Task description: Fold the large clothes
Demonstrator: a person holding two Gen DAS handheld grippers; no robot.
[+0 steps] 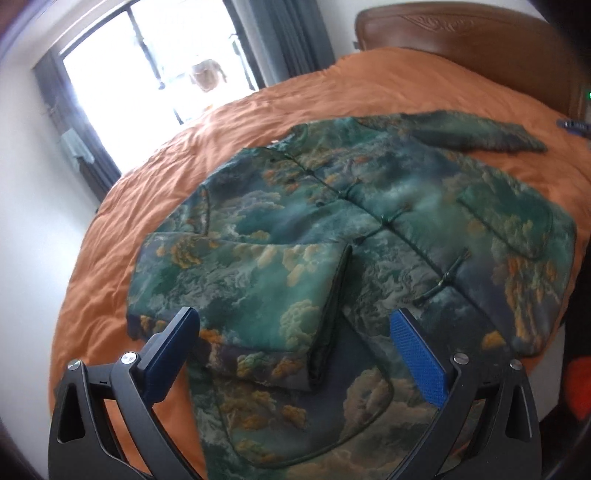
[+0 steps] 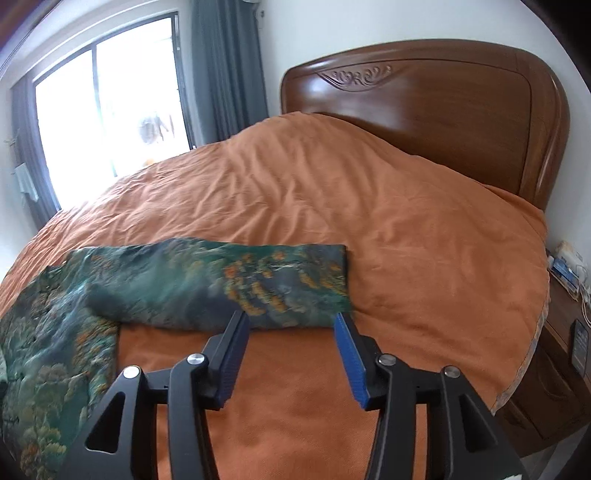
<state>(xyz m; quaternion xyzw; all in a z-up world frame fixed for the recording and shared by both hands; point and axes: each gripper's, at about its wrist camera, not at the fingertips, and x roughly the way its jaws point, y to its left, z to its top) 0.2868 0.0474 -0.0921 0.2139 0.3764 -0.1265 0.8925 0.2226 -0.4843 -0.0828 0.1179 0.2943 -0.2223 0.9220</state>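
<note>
- I see the jacket [image 1: 369,221]: padded, green with cloud and orange tree print, lying flat, front up, closed by dark toggles.
- One sleeve [image 1: 240,295] is folded across its front.
- The other sleeve [image 2: 221,284] lies stretched straight out to the side.

The room is a bedroom with white walls [image 2: 325,33]. A large window [image 2: 107,110] with dark frames lets in very strong daylight, and grey-blue curtains [image 2: 229,70] hang beside it. The bed [image 2: 369,221] is covered with a wrinkled orange bedspread and has a carved brown wooden headboard [image 2: 424,107]. A wooden nightstand [image 2: 554,369] stands beside the bed, with small items on top.
</note>
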